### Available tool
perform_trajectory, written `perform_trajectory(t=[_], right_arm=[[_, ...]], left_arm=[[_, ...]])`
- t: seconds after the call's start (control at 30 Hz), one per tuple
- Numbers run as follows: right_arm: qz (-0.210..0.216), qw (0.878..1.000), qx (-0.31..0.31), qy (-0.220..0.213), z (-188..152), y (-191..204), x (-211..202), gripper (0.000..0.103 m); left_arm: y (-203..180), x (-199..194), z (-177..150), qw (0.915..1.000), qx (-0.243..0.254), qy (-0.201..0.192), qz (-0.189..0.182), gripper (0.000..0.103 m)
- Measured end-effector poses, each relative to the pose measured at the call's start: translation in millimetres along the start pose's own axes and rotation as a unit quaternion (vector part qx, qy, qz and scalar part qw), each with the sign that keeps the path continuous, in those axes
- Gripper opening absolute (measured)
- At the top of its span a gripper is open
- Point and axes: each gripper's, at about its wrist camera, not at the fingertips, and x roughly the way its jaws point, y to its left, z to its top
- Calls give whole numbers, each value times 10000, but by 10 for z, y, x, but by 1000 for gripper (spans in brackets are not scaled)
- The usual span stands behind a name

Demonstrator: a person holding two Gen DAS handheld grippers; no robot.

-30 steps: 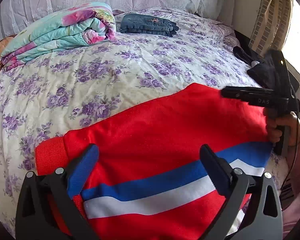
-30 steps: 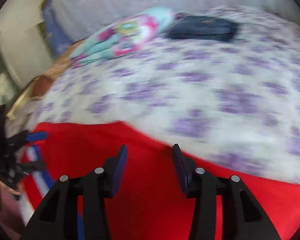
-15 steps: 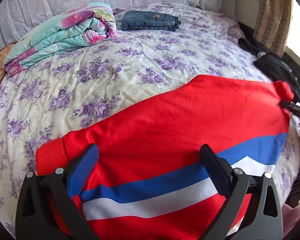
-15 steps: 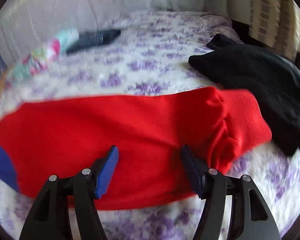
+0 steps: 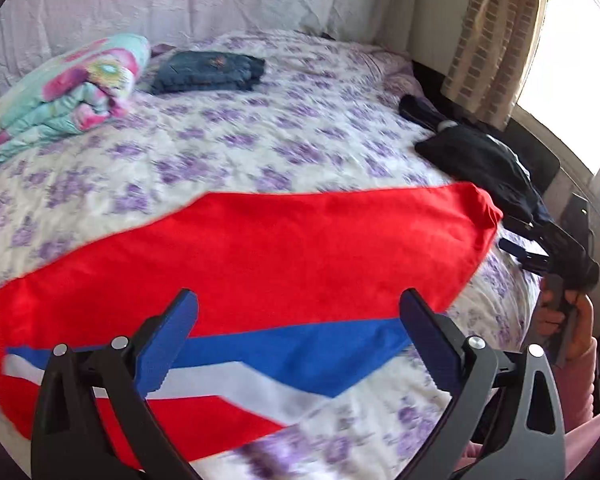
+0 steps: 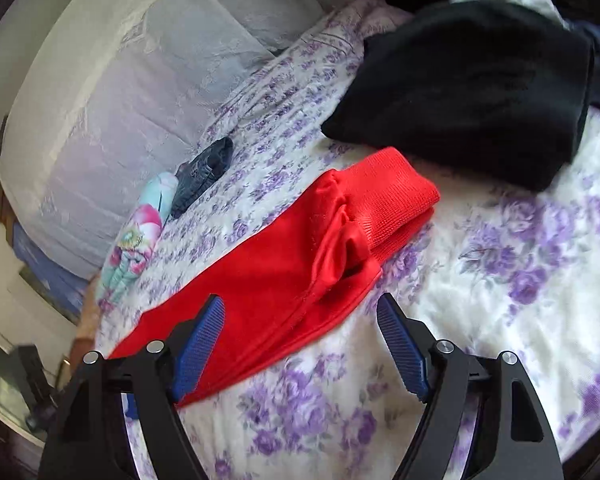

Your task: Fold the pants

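Note:
Red pants [image 5: 260,264] with a blue and white stripe lie flat across the floral bedsheet [image 5: 260,148]. My left gripper [image 5: 296,340] is open and empty, hovering over the striped part. My right gripper [image 6: 300,344] is open and empty, just above the leg's lower edge near the ribbed red cuff [image 6: 384,192]. The right gripper also shows in the left wrist view [image 5: 528,258] at the bed's right edge, past the cuff end of the pants.
Black clothes [image 6: 472,88] are piled beyond the cuff, also in the left wrist view [image 5: 484,164]. Folded jeans [image 5: 208,72] and a rolled floral blanket [image 5: 64,96] lie at the far side near the headboard. A curtain [image 5: 496,36] and window are at right.
The right gripper has swung away from the red leg toward the cuff end and opened wider. The left view has shifted right and up; the pants now lie spread out flatter.

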Motion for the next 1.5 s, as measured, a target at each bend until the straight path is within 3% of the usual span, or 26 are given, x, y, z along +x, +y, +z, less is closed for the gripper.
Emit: perform_trajectory(t=[0.13, 0.27, 0.37, 0.47, 0.6, 0.73, 0.87, 0.9, 1.07, 1.2, 1.27, 1.37, 1.5], right_arm=[[21, 9996, 267, -6, 116, -46, 152, 80], [33, 9994, 348, -11, 224, 6, 295, 87], [-4, 9994, 337, -89, 260, 24, 358, 87], [-143, 9990, 387, -151, 218, 9, 294, 76], [233, 9974, 674, -67, 145, -49, 253, 68], [176, 9968, 753, -194, 166, -74, 282, 62], [-5, 9960, 843, -295, 145, -151, 294, 31], [36, 9957, 875, -304, 139, -185, 292, 28], [-28, 9967, 745, -332, 159, -111, 264, 24], [-491, 9964, -152, -670, 173, 268, 155, 22], [-865, 9875, -902, -960, 131, 579, 87, 22], [-1429, 9573, -2165, -1277, -14, 1127, 67, 22], [-1851, 8964, -3786, -1376, -360, 1837, 193, 22]], left_arm=[[-156, 263, -129, 9991, -157, 303, -270, 99], [-116, 511, -253, 9982, -314, 510, -48, 99], [-159, 565, -313, 9990, -124, 371, 200, 99], [-248, 582, -333, 9982, 174, 353, 447, 99], [-147, 550, -304, 9994, -54, 298, 162, 99], [-141, 561, -301, 9995, -96, 285, 128, 99], [-155, 543, -297, 9995, -78, 258, 141, 99], [-133, 519, -289, 9996, -142, 241, 52, 99], [56, 325, -214, 9968, -601, 162, -498, 99], [320, -26, -142, 9978, -598, -288, 48, 99], [498, -197, -135, 9959, -589, -518, 443, 99], [750, -395, -179, 9912, -720, -758, 818, 99], [1055, -560, -287, 9838, -954, -923, 1202, 99]])
